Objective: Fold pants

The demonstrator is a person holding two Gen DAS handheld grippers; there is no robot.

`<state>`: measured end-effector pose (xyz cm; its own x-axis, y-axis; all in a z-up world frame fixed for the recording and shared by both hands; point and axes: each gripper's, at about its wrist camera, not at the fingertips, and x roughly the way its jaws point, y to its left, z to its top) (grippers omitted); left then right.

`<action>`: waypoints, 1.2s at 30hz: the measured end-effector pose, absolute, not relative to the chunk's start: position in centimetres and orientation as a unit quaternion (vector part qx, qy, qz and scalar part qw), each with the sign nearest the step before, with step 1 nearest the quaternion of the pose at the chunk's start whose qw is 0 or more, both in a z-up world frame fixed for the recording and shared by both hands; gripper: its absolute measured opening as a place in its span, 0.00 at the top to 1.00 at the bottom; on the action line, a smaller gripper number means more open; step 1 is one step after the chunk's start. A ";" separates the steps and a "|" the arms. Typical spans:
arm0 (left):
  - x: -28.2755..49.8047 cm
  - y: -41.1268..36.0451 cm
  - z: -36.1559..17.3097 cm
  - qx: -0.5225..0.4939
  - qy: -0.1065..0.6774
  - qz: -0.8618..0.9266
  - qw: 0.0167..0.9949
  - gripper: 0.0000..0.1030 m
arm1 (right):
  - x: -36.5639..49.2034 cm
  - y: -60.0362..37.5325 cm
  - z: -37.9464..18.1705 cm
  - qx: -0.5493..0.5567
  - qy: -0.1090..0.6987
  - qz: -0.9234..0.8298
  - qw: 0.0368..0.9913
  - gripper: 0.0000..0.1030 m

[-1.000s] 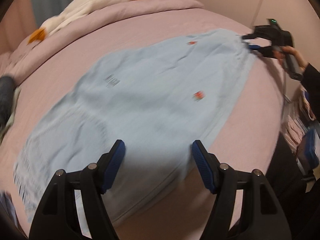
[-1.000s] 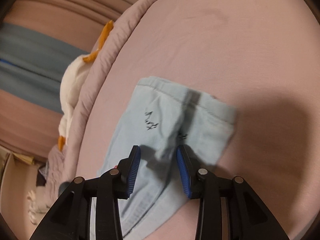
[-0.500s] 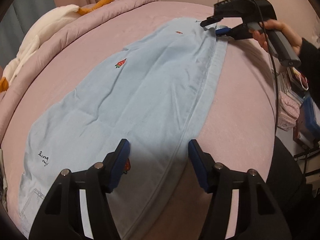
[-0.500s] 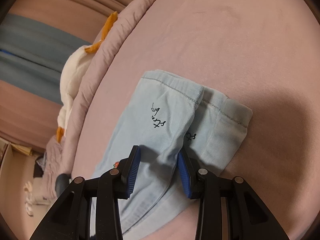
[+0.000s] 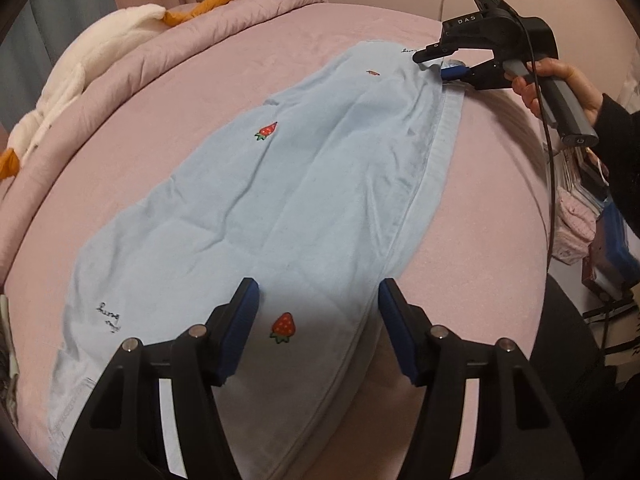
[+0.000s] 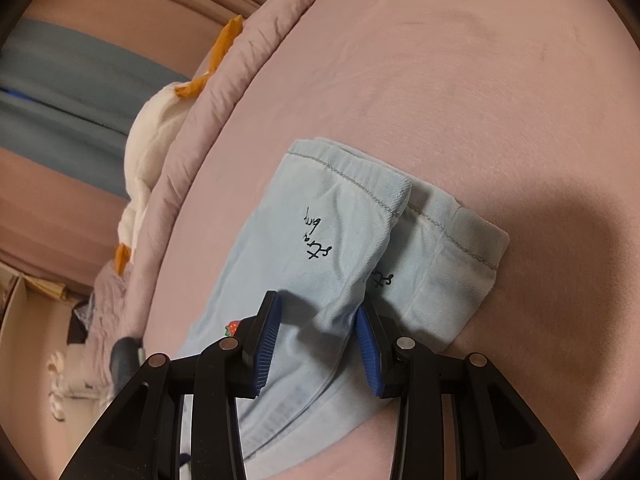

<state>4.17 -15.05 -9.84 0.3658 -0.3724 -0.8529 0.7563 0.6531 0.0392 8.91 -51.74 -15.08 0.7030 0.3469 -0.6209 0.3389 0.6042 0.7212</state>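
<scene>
Light blue pants (image 5: 280, 208) with strawberry patches lie folded lengthwise on the pink bed, one leg over the other. My left gripper (image 5: 318, 328) is open above the waist end, over a strawberry (image 5: 283, 326), touching nothing. My right gripper (image 6: 316, 336) is partly open around the upper leg near the cuffs (image 6: 360, 216); the pads stand apart from the cloth sides. It shows in the left wrist view (image 5: 440, 66) at the far cuff end, held by a hand.
A rolled pink duvet (image 5: 120, 80) and a white plush goose (image 5: 80, 68) lie along the far side of the bed (image 5: 480, 240). Stacked items (image 5: 592, 216) stand off the bed's right edge.
The left gripper swung over the pants toward the waist end and steadied. The right gripper's jaws stayed at about the same width around the leg; the cuffs now lie flatter and staggered.
</scene>
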 end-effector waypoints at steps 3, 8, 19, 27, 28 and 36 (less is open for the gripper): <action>4.1 -15.1 -9.6 0.233 0.429 -0.344 0.802 0.39 | 9.1 -51.8 -15.2 0.445 0.386 0.004 0.808 0.64; 4.1 -15.0 -9.6 0.252 0.426 -0.336 0.802 0.39 | 9.2 -51.9 -15.3 0.442 0.388 0.006 0.809 0.64; 2.5 -16.0 -11.0 0.291 0.414 -0.335 0.795 0.43 | 9.3 -51.9 -15.1 0.438 0.390 0.004 0.809 0.64; 1.6 -17.0 -11.1 0.303 0.395 -0.334 0.800 0.95 | 9.2 -51.8 -14.5 0.429 0.387 -0.009 0.816 0.69; 1.4 -16.9 -10.8 0.290 0.397 -0.343 0.800 0.95 | 9.1 -51.9 -14.3 0.424 0.383 -0.014 0.820 0.75; 1.6 -15.2 -8.4 0.215 0.394 -0.378 0.809 0.95 | 7.1 -53.4 -12.3 0.426 0.345 -0.014 0.836 0.94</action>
